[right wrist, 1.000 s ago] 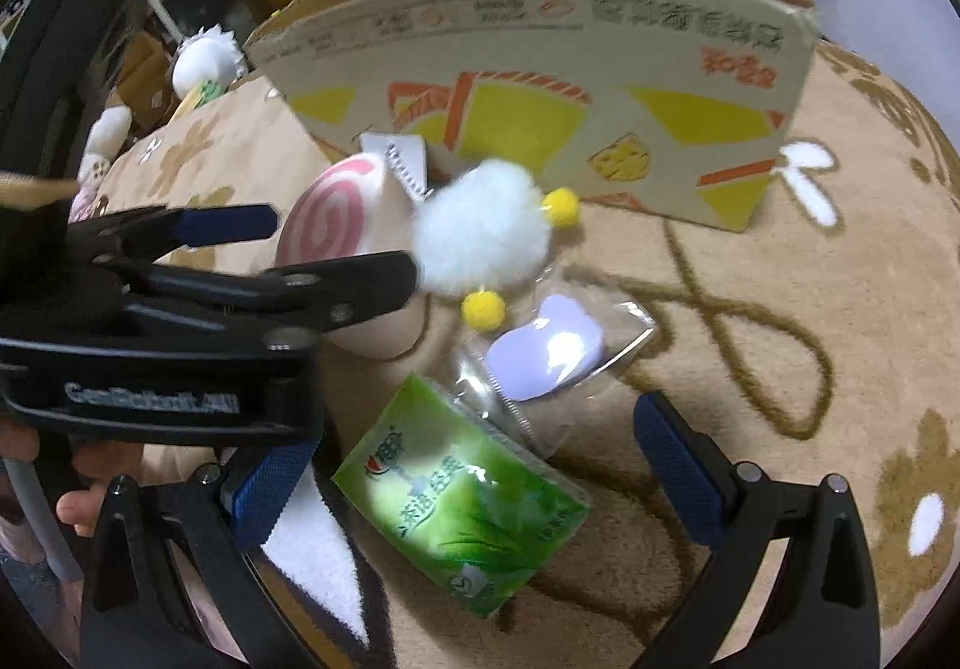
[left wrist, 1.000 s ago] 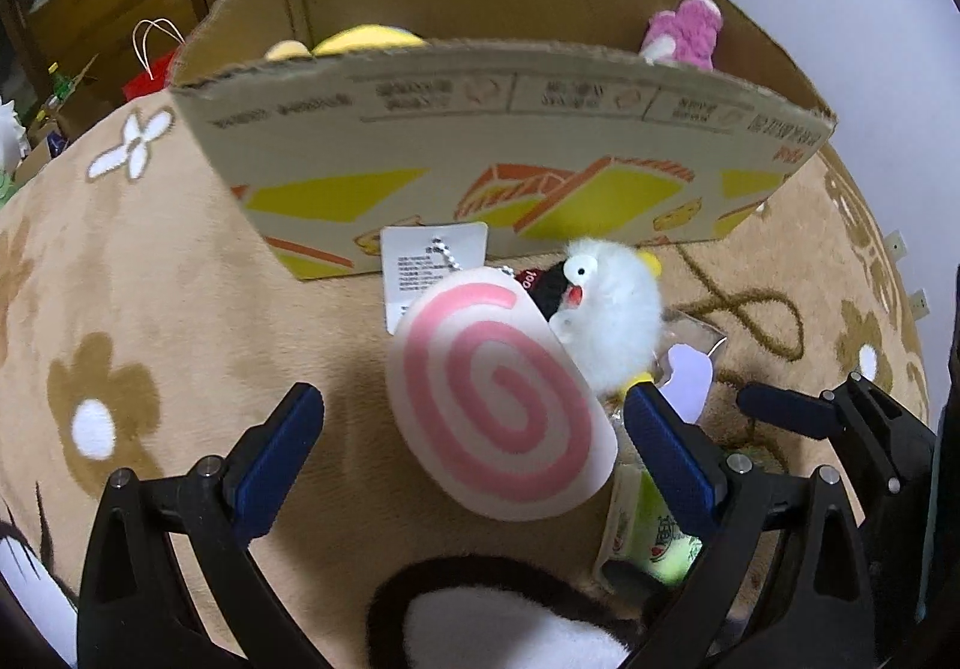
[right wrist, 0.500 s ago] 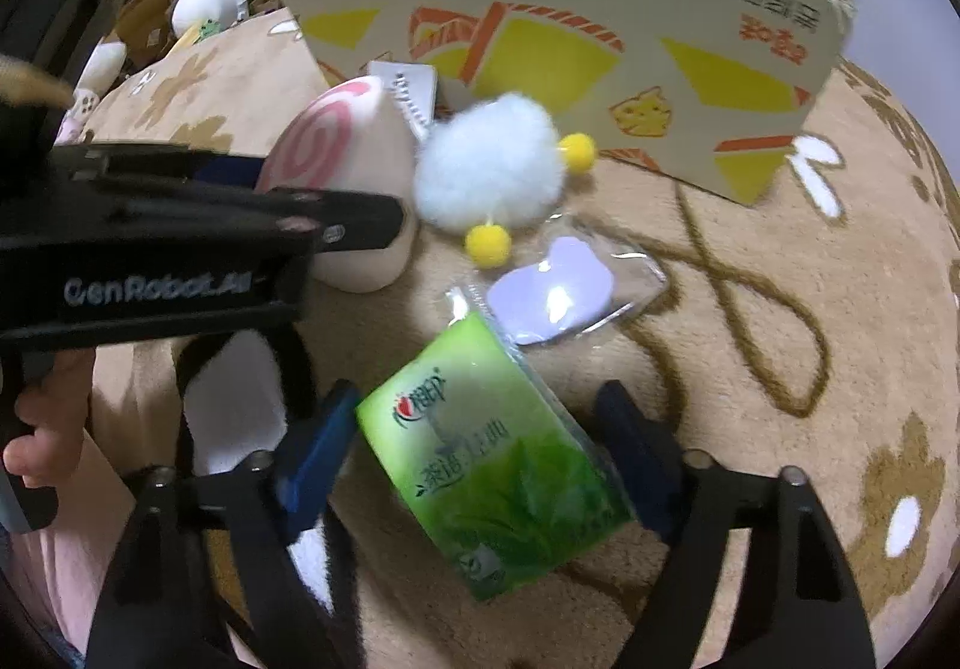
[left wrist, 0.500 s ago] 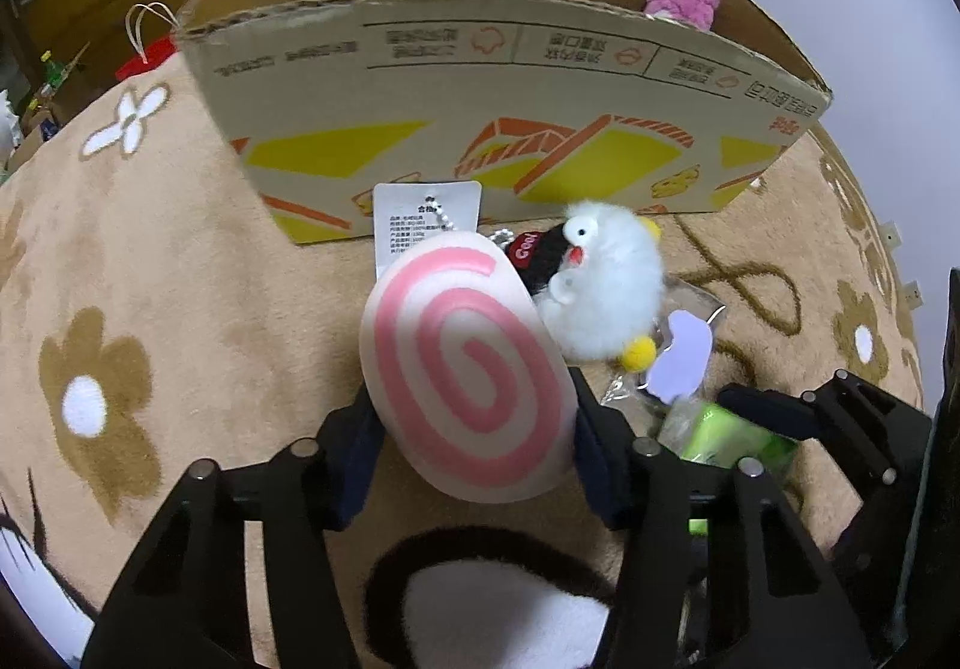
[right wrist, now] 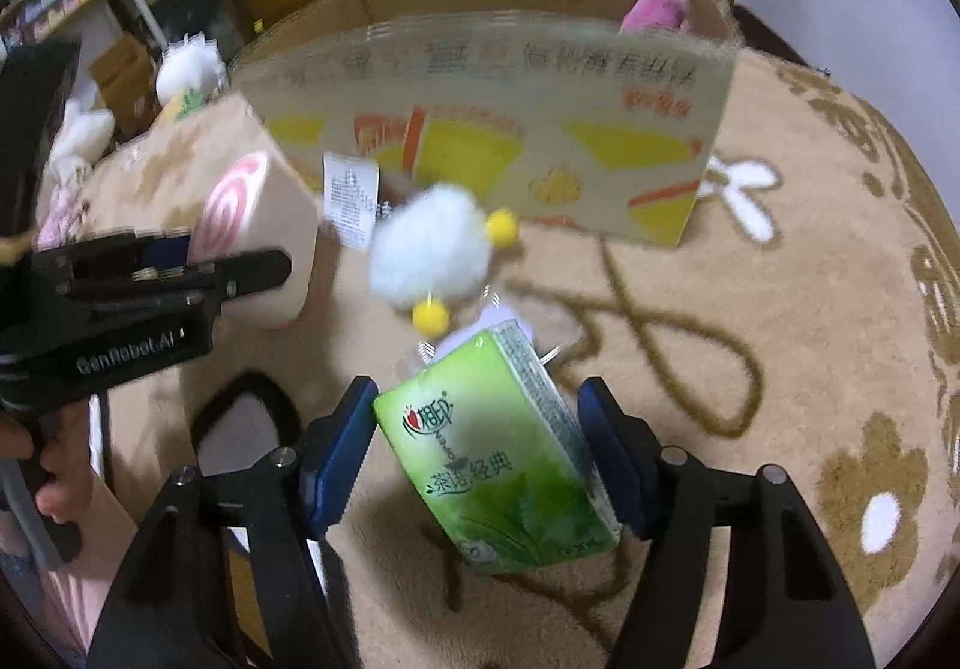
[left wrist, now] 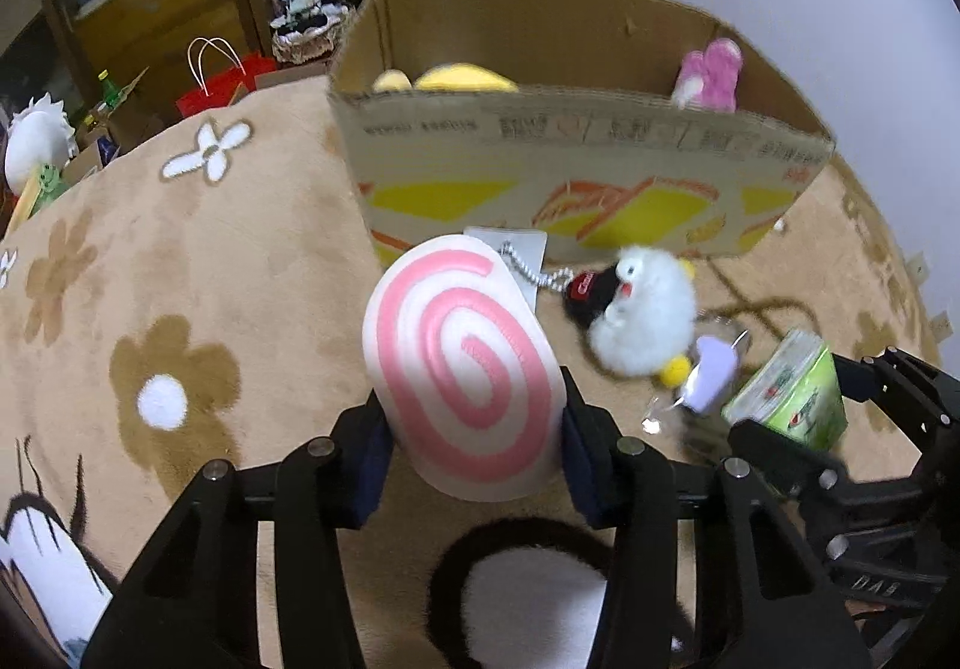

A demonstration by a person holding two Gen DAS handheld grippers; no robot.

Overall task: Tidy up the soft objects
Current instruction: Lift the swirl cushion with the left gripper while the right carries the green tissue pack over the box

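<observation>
Cardboard box (left wrist: 540,171) on the rug holds yellow plush (left wrist: 462,80) and a pink plush (left wrist: 711,75).
My left gripper (left wrist: 474,447) pinches the pink-swirl cushion (left wrist: 462,363); my right gripper (right wrist: 474,453) pinches the green tissue pack (right wrist: 498,453), both in front of the box.

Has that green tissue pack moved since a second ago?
Yes. The green tissue pack then lay flat on the rug beside the clear packet; now the right claw is shut on it and it sits tilted, raised toward the cardboard box.
</observation>
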